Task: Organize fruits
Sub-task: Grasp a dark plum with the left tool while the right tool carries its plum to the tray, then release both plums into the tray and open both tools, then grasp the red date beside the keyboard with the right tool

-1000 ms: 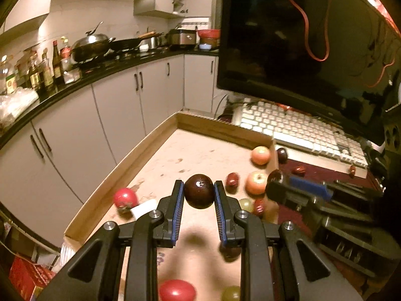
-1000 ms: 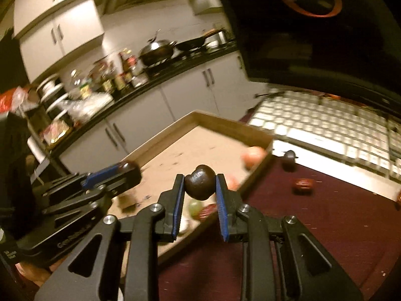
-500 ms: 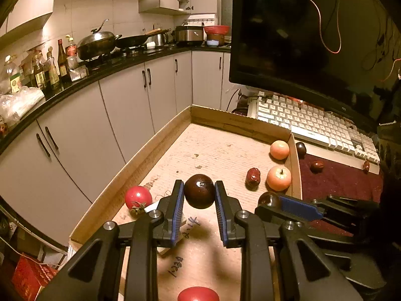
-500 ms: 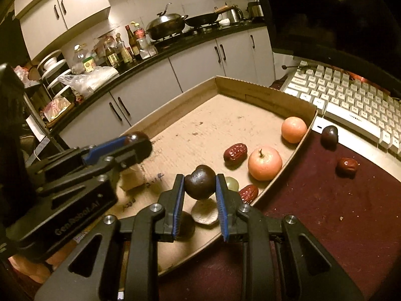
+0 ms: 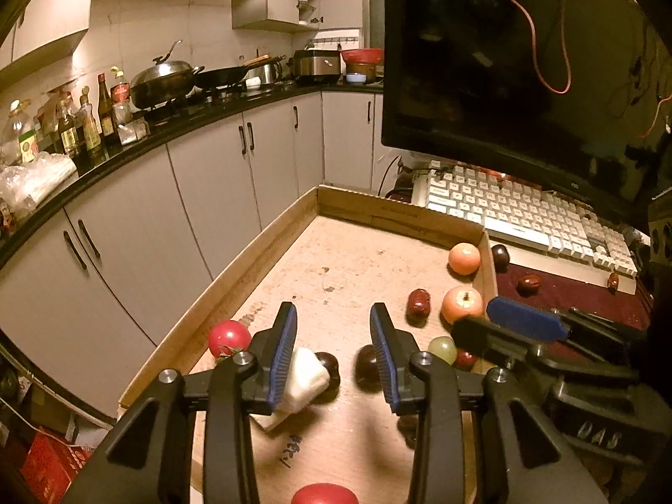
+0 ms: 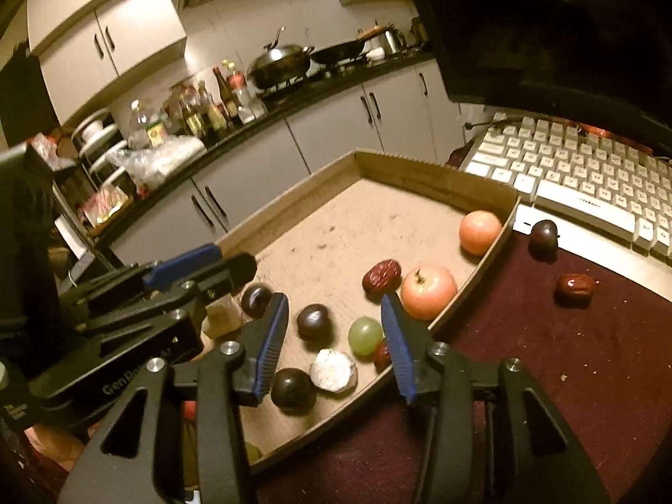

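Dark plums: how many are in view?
4 dark plums. Three in the cardboard tray: one beside the left gripper, one centre, one nearest the camera; the fourth on the maroon cloth by the keyboard. Others may be hidden.

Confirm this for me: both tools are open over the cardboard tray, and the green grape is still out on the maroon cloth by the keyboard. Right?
Not quite. The green grape lies inside the cardboard tray, near its right wall, beside the apple, as the right wrist view shows. Both the left tool and the right tool are open over the tray, jaws just opened, holding nothing.
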A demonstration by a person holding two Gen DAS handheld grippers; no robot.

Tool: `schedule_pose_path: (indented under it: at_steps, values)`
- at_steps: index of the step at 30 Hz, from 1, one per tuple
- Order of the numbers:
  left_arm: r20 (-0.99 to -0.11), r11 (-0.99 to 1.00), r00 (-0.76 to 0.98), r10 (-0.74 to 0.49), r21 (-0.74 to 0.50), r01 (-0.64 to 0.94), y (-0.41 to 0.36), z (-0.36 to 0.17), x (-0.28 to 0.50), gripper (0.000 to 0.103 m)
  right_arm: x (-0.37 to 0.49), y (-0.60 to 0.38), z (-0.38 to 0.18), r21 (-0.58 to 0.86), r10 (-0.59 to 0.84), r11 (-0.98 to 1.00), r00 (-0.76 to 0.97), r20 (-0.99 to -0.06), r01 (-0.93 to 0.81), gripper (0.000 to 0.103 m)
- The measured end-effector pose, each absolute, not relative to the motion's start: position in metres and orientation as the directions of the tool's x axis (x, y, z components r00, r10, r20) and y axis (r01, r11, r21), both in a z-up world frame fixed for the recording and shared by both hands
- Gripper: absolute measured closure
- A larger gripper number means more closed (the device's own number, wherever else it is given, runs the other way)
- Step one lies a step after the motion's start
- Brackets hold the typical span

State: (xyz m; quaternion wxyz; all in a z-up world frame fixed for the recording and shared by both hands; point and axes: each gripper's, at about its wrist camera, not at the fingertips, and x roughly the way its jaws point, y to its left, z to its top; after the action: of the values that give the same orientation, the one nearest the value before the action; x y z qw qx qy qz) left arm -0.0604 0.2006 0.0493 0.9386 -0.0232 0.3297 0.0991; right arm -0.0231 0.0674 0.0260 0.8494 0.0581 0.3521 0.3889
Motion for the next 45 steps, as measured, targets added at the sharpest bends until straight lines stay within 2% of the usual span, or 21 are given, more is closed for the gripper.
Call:
schedule_pose_path:
  at_steps: [7,16,24,31,39,42,44,45]
  values:
    - [-0.596,0.992,0.793,0.123,0.048,-0.118,0.173,0.059,-0.067,0.056,-0.019,0.038,0.040,0.403,0.690,0.718,0.499,-0.524,-0.568,0.055]
    - [-0.626,1.000,0.780,0.015,0.030,0.004,0.131,0.059,-0.057,0.056,-0.005,-0.081,0.053,0.386,0.548,0.835,0.654,-0.522,-0.391,0.055]
    - [-0.661,0.992,0.747,-0.074,0.028,0.123,0.083,0.059,-0.034,0.056,0.033,-0.173,0.052,0.390,0.401,0.903,0.676,-0.618,-0.179,0.055]
    - [-0.709,0.986,0.701,-0.080,0.046,0.159,0.061,0.047,-0.019,0.056,0.059,-0.217,0.026,0.491,0.414,0.869,0.640,-0.647,-0.066,0.055]
    - [-0.762,0.980,0.640,-0.102,0.035,0.197,0.060,0.029,0.013,0.056,0.073,-0.224,-0.002,0.437,0.344,0.900,0.609,-0.715,0.005,0.056]
    - [-0.768,0.976,0.629,-0.119,0.026,0.217,0.061,0.028,0.019,0.056,0.076,-0.220,-0.006,0.406,0.320,0.914,0.609,-0.725,0.004,0.063]
    - [-0.772,0.976,0.626,-0.108,0.038,0.215,0.061,0.028,0.022,0.056,0.078,-0.213,-0.006,0.363,0.292,0.932,0.607,-0.739,-0.007,0.076]
    - [-0.776,0.978,0.625,-0.092,0.047,0.203,0.062,0.028,0.024,0.056,0.077,-0.209,-0.006,0.346,0.279,0.938,0.611,-0.741,-0.010,0.078]
